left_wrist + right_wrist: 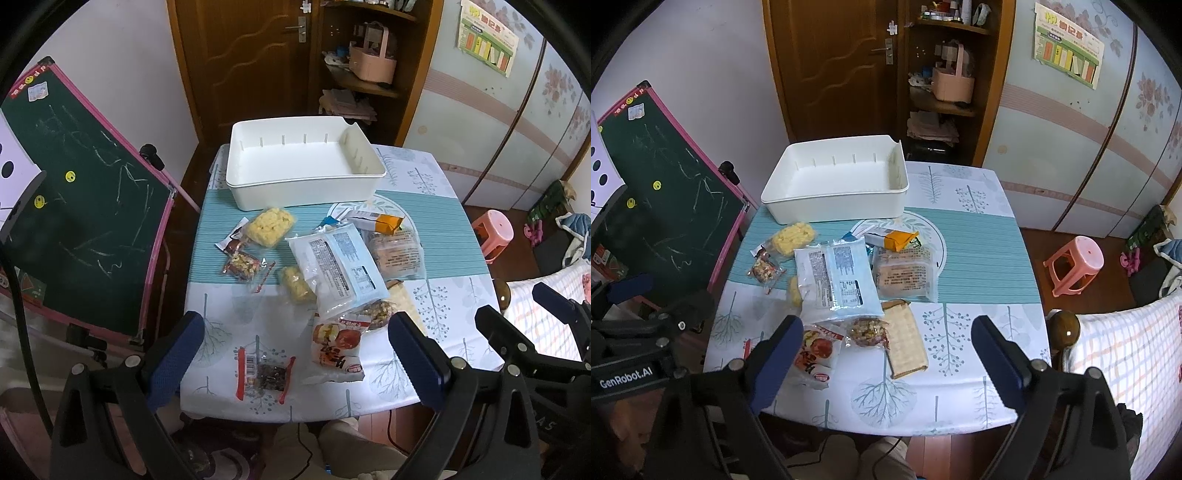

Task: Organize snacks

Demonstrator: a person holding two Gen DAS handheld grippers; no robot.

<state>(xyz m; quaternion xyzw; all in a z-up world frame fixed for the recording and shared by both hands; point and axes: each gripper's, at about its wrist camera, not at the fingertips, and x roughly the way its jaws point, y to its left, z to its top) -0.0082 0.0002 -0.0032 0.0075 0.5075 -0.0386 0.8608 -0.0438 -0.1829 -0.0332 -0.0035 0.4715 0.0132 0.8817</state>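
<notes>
Both tongs (295, 354) (886, 354) spread, nothing gripped; white bin (301, 192) bare inside, snacks (336, 266) outside.

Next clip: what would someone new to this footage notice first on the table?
Most striking is the big white bin standing empty at the far end of the table, with nothing sorted into it yet. In front of it lies a loose heap of snack packets, topped by a large pale blue packet overlapping its neighbours. Both the left tongs and the right tongs hang open at the near edge, holding nothing.
</notes>
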